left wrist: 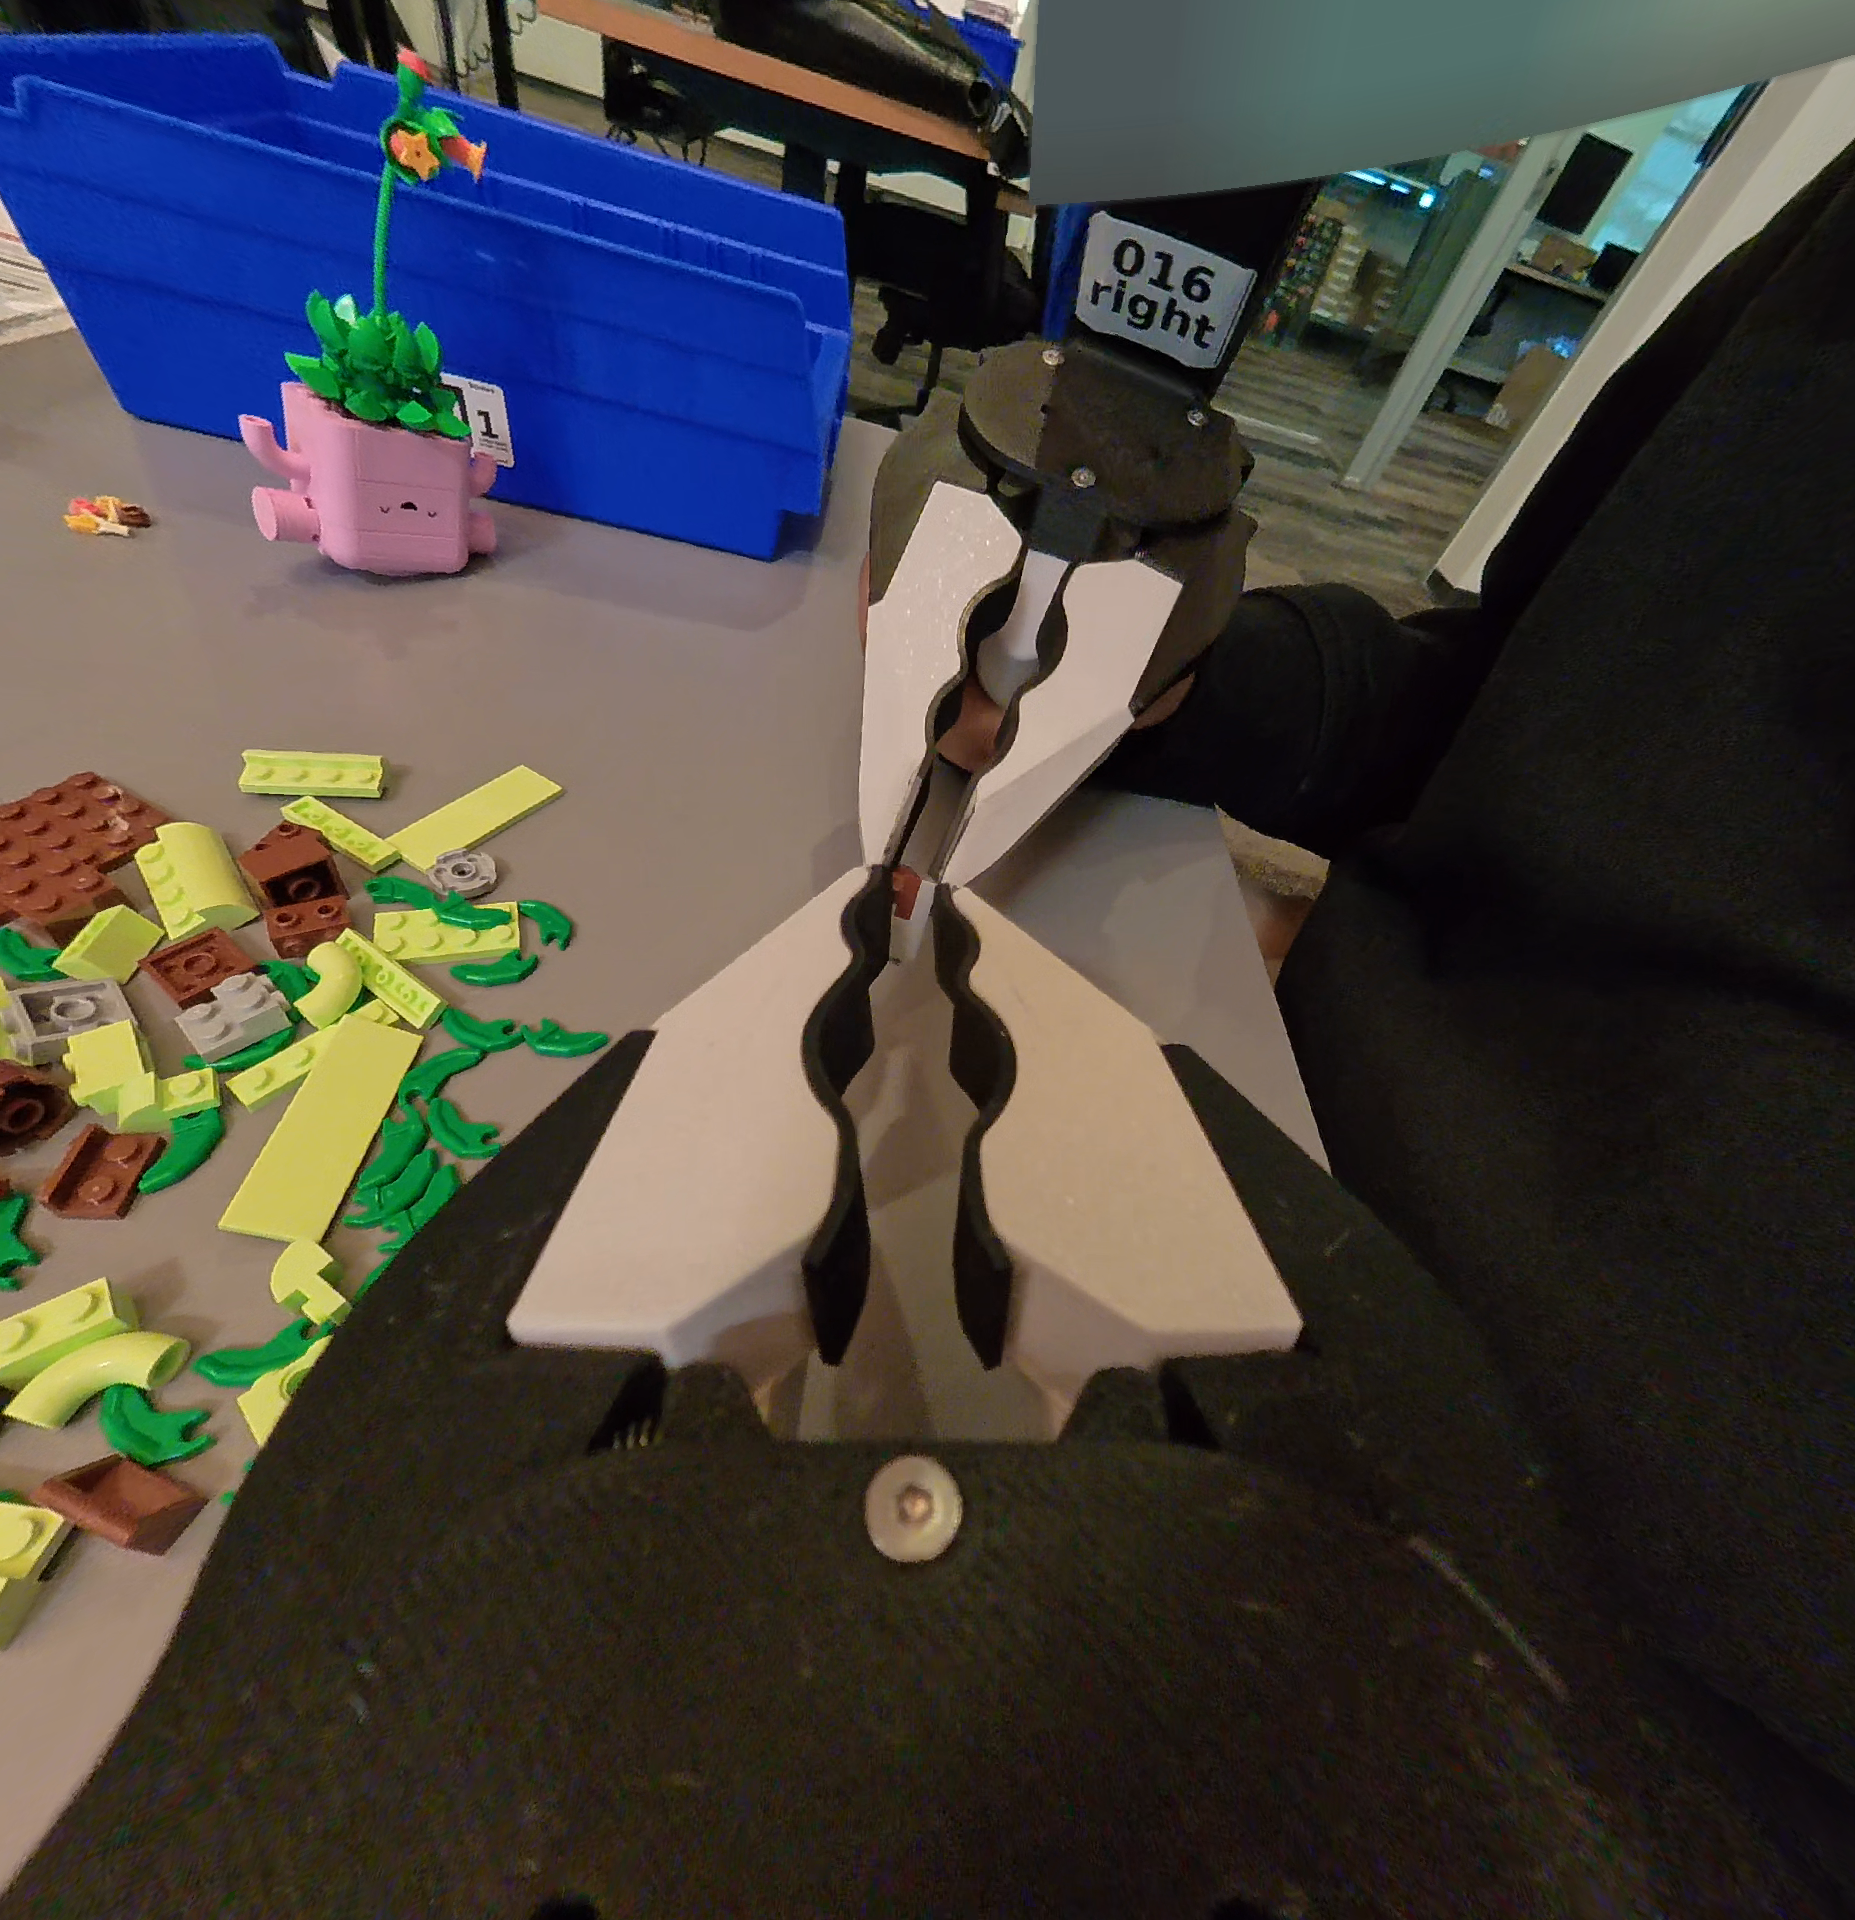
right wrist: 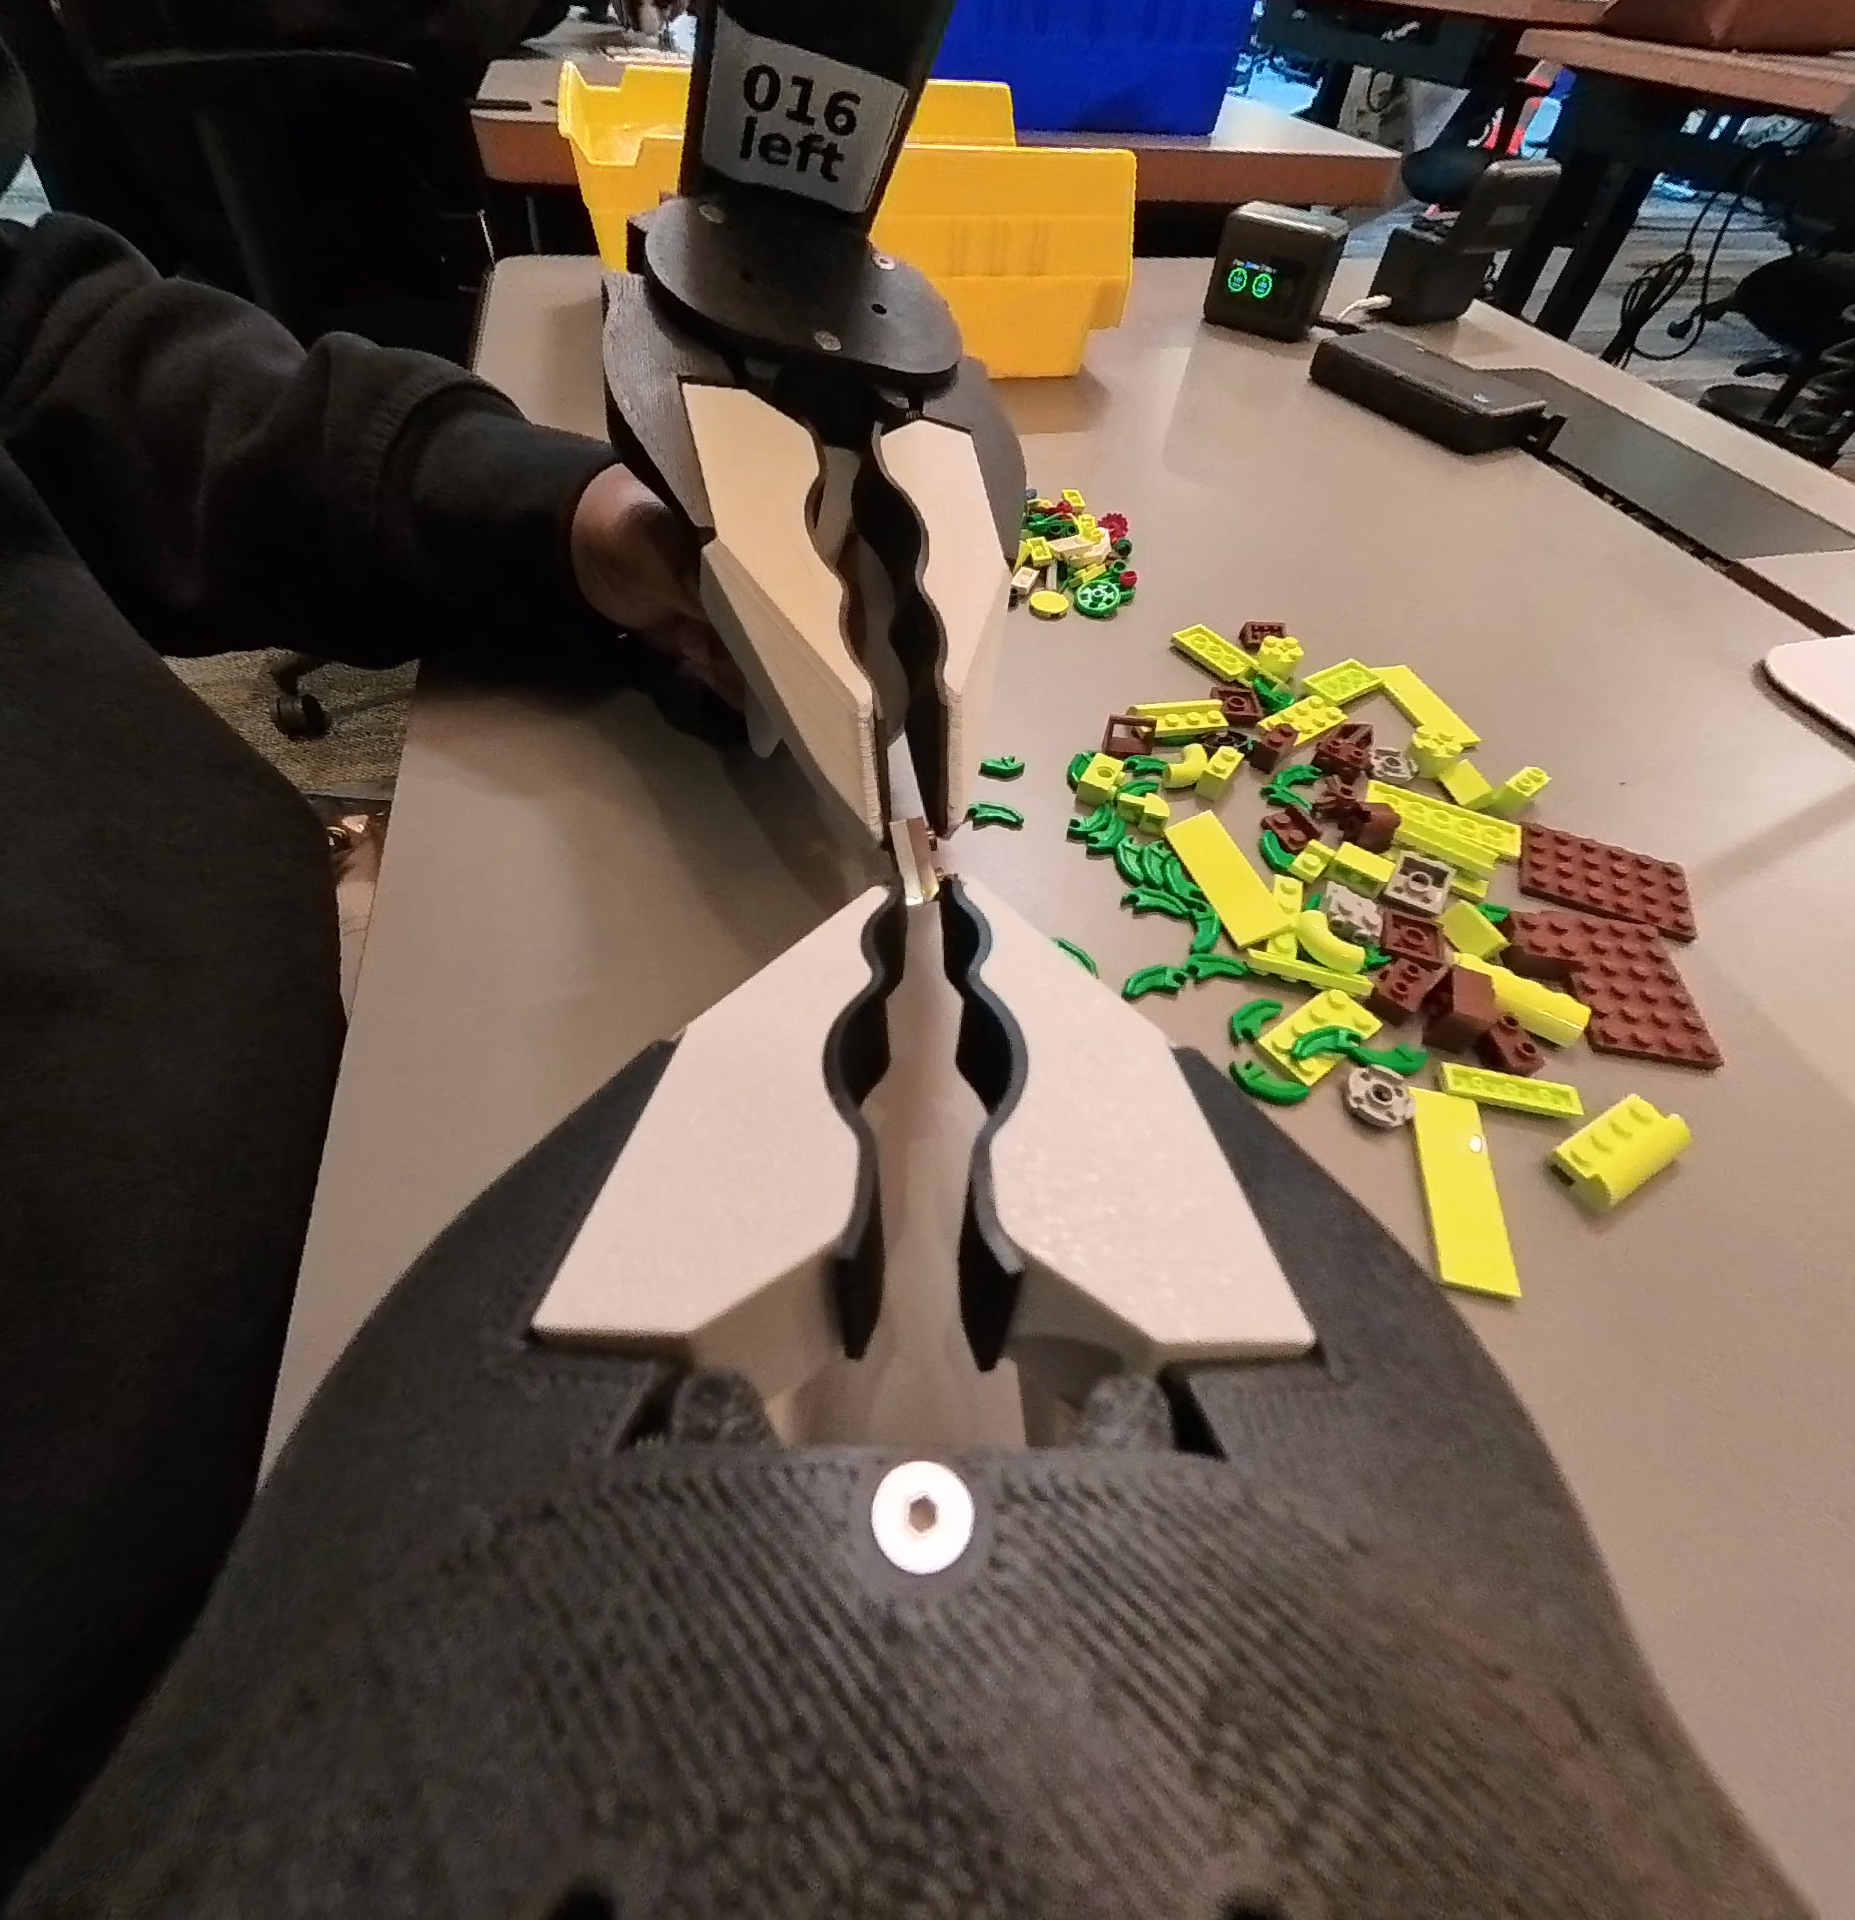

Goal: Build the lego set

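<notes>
My left gripper (left wrist: 910,896) and my right gripper (right wrist: 917,896) meet tip to tip above the grey table's (left wrist: 611,665) near edge. Between the tips sits a small pale grey piece (right wrist: 915,860) with a reddish-brown bit (left wrist: 907,890) on it. Both pairs of fingers are closed onto this small assembly; which part each one grips cannot be told. The right gripper (left wrist: 915,860) comes in from above in the left wrist view, and the left gripper (right wrist: 910,821) does so in the right wrist view. A loose pile of lime, green and brown lego pieces (left wrist: 227,1039) lies beside them, also in the right wrist view (right wrist: 1422,883).
A finished pink lego pot with a tall green flower (left wrist: 383,478) stands before stacked blue bins (left wrist: 549,270). A yellow bin (right wrist: 1016,229), a second small pile of pieces (right wrist: 1079,566) and black devices (right wrist: 1422,384) sit farther back. The person's dark sleeves (left wrist: 1525,935) flank the grippers. My two grippers' fingertips are within a few centimetres of each other.
</notes>
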